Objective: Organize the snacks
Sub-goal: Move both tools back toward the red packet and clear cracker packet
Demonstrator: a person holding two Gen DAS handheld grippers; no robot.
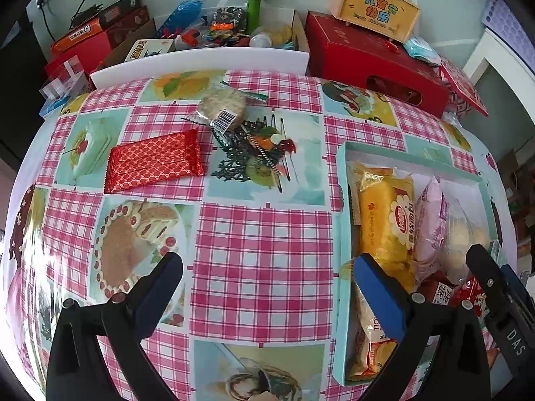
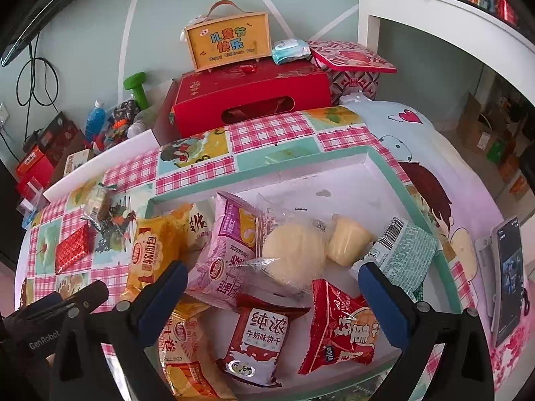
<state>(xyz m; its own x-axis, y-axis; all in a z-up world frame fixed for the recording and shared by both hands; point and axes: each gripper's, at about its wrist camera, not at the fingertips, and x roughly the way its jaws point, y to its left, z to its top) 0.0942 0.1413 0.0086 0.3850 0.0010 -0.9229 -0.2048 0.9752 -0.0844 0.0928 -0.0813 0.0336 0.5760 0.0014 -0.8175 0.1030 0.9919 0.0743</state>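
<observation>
Checked bench cloth (image 1: 264, 250): red packet (image 1: 154, 160) and round biscuit pack (image 1: 222, 107) lie loose. Your left tool (image 1: 267, 277) gapes wide, empty; right tool (image 2: 271, 280) gapes wide above tray (image 2: 384, 167) snacks.

Soft daylight is filling both views, evenly bright, with colours reading clearly. Glare is washing out the left edge of the checked tablecloth (image 1: 260, 254) in the left wrist view, bleaching its pattern to white-pink. The red foil packet (image 1: 154, 160) is catching small highlights. Shadows are staying faint and short under the snacks. Fisheye distortion is bending the counter edge and walls into curves, and black vignetting is closing the corners. Focus is holding across the centre, while detail is softening toward the rims.
</observation>
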